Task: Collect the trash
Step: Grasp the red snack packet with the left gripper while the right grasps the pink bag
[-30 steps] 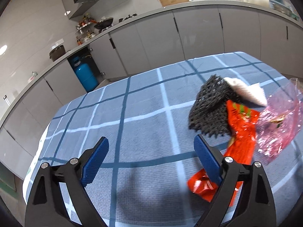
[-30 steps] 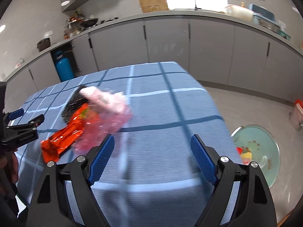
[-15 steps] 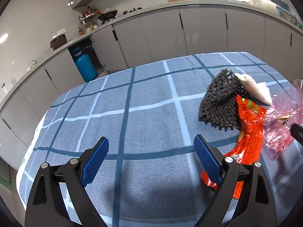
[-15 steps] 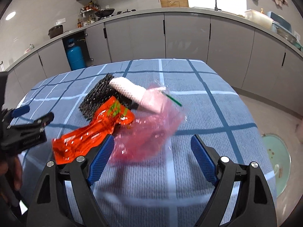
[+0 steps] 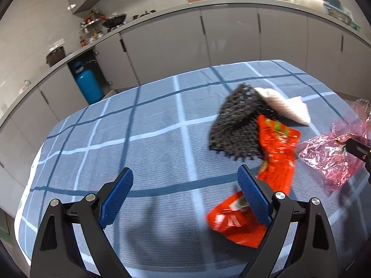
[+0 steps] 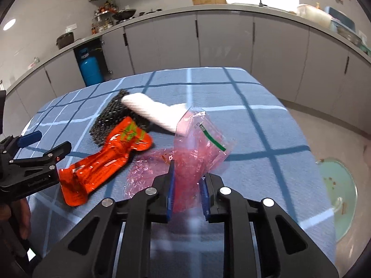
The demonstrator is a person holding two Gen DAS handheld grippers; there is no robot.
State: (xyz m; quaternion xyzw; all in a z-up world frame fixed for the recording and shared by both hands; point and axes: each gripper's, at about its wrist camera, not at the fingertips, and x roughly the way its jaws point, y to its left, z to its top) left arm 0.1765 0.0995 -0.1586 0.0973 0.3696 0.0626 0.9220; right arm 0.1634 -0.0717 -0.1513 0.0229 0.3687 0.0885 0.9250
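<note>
A pile of trash lies on the blue checked tablecloth [image 5: 143, 153]: a black mesh piece [image 5: 238, 127], a white foam sleeve [image 5: 287, 106], an orange-red wrapper [image 5: 276, 159] and a pink plastic bag [image 5: 329, 155]. My right gripper [image 6: 187, 185] is shut on the pink plastic bag [image 6: 197, 153]. Its tip shows at the right edge of the left wrist view. My left gripper [image 5: 185, 197] is open, low over the cloth, with its right finger above the wrapper's near end. It also shows at the left of the right wrist view [image 6: 44, 148], beside the wrapper [image 6: 104, 159].
Grey kitchen cabinets and a counter [image 5: 231, 7] run behind the table. A blue gas cylinder [image 5: 88, 85] stands in a gap at the left. A green bin with trash in it [image 6: 338, 197] sits on the floor right of the table. The table's right edge [image 6: 308, 153] drops off close by.
My right gripper has closed on the pink bag, having been open over it before. My left gripper has moved closer to the orange wrapper and stays open.
</note>
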